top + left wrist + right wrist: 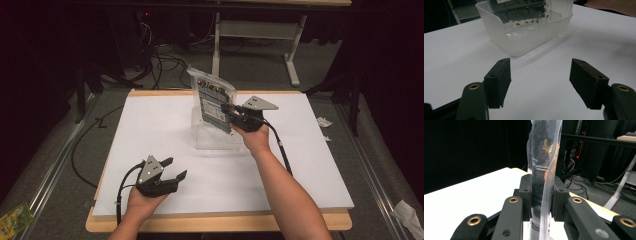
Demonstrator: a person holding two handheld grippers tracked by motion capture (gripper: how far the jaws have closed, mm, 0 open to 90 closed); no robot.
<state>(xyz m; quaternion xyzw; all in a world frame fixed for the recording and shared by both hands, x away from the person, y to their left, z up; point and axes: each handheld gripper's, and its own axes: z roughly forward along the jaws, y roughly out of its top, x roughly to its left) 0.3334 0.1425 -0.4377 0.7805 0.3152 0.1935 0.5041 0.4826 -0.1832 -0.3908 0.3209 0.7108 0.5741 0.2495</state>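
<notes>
Clear bag (214,100) stood upright at centre frame, its lower end in the plastic tub (210,140), pinched by the right gripper (231,112). Lower left, the left gripper (172,170) gaped wide, holding nothing.

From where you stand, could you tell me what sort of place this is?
Probably a lab recording bay: a white board on a wooden table, black curtains around it, and tangled black cables on grey carpet.

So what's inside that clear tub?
The lower end of a clear bag stands in the tub, gripped by the right tongs. The bag's dark contents are too unclear to identify.
</notes>
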